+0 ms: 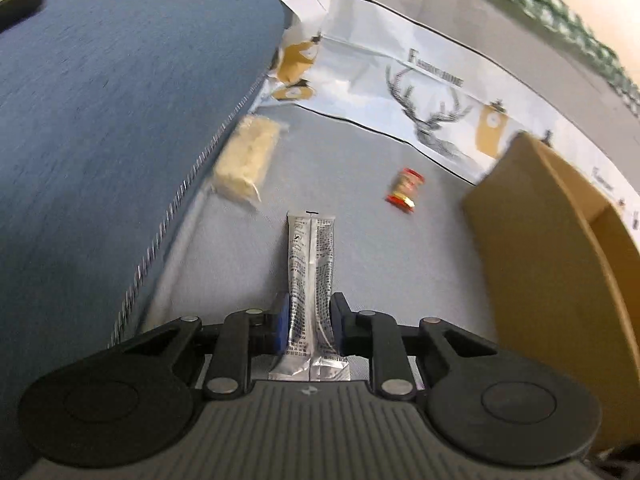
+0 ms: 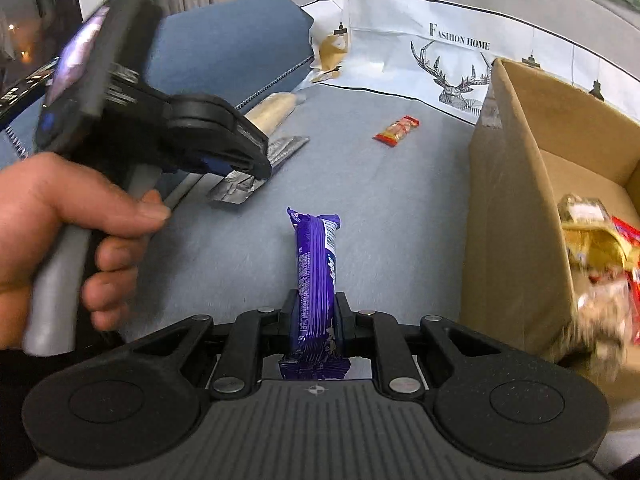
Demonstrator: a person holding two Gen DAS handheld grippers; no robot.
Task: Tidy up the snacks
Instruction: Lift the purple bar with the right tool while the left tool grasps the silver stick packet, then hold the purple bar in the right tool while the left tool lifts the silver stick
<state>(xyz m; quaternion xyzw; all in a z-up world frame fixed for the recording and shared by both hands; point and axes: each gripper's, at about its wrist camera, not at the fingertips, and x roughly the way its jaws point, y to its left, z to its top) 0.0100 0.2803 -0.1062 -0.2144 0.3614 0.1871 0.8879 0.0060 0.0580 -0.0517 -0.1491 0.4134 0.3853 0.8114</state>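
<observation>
Snacks: several wrapped pieces lie on a pale blue-grey cloth surface [image 2: 248, 240], two are held, and more sit in a cardboard box [image 2: 516, 208] at the right.
Silver packet [image 1: 311, 280]: long and narrow, printed with dark text, pinched between the pads of the left gripper [image 1: 310, 326]; its far end points away from the camera.
Left gripper state: jaws narrow, clamped on the silver packet, blue pads pressing both long sides.
Left gripper in the right wrist view: seen from the side at the left, the crimped end of the packet sticking out beneath it, a hand [image 2: 60, 224] wrapped around its grey handle.
Purple bar [image 2: 316, 276]: glossy wrapper, gripped upright between the fingers of the right gripper [image 2: 316, 322], far end free.
Right gripper state: closed tight on the purple bar.
Red packet [image 1: 405, 190]: small, red and gold, lying alone on the cloth in the middle distance, well apart from both grippers.
Beige packet [image 1: 248, 158]: clear-wrapped, pale and crumbly-looking, lying far left, right against the edge of a blue cushion [image 1: 112, 128].
Cardboard box: open-topped, near right, holding gold, red and silver wrappers that are blurred.
Backdrop: white sheet [image 2: 400, 64] with a printed stag's head and the words "Fashion Home", standing at the far edge of the cloth.
</observation>
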